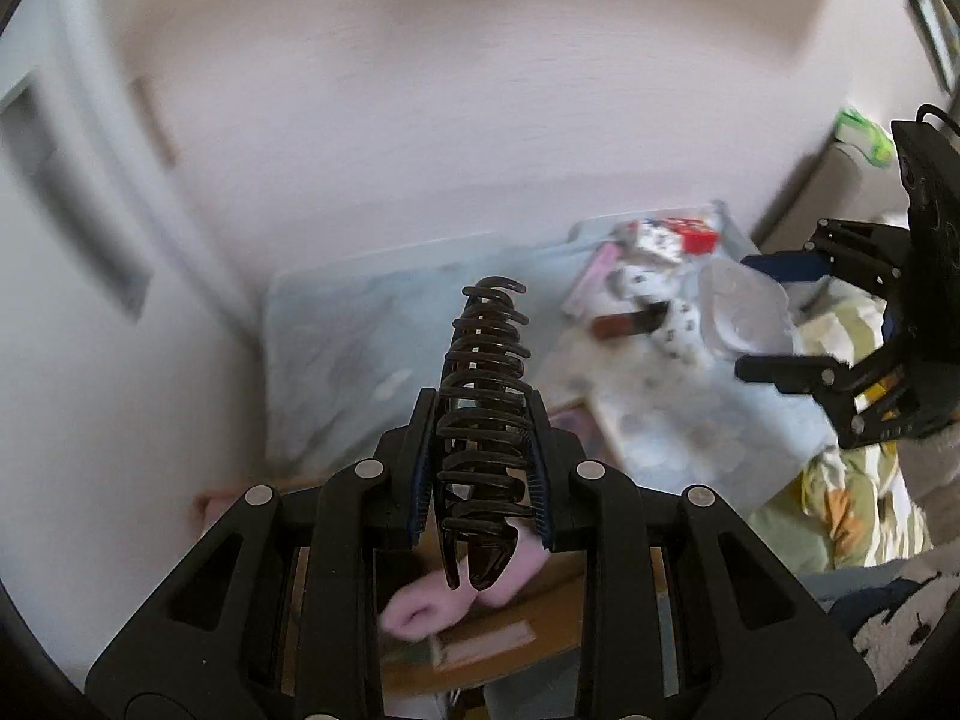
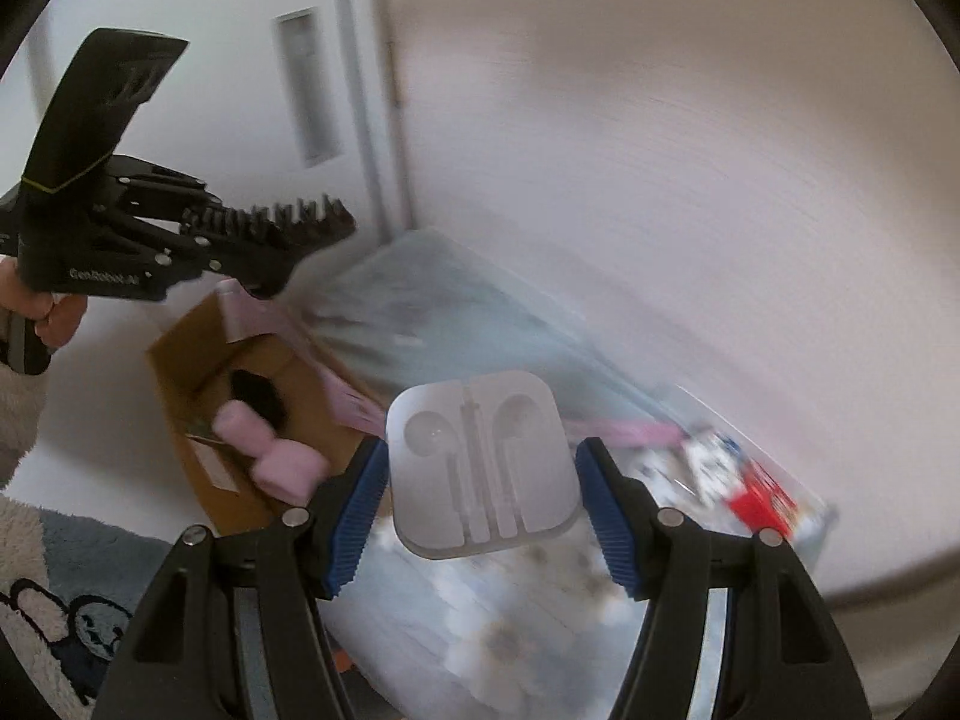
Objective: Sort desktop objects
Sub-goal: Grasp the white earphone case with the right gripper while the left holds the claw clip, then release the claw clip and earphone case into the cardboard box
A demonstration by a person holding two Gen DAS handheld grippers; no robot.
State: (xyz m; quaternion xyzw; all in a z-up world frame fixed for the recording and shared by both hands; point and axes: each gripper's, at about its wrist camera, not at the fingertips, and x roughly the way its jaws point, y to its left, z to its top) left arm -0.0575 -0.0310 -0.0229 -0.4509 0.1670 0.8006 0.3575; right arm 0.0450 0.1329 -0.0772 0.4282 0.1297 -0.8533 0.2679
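Hair claw (image 1: 483, 414), dark plastic: clamped across its sides between the pads of the left gripper (image 1: 482, 468), teeth pointing forward past the fingertips. Judged light, stiff, springy; grip at the wide middle looks sound. Earphone case (image 2: 483, 471), clear plastic: pinched edge to edge in the right gripper (image 2: 483, 504), held aloft. Judged light, slick, thin-walled; gentle squeeze advised. Below and behind the left fingers: cardboard box (image 2: 198, 354) holding a pink roll (image 2: 279, 456). Beneath the right jaws: cluttered clear tray (image 2: 819, 516).
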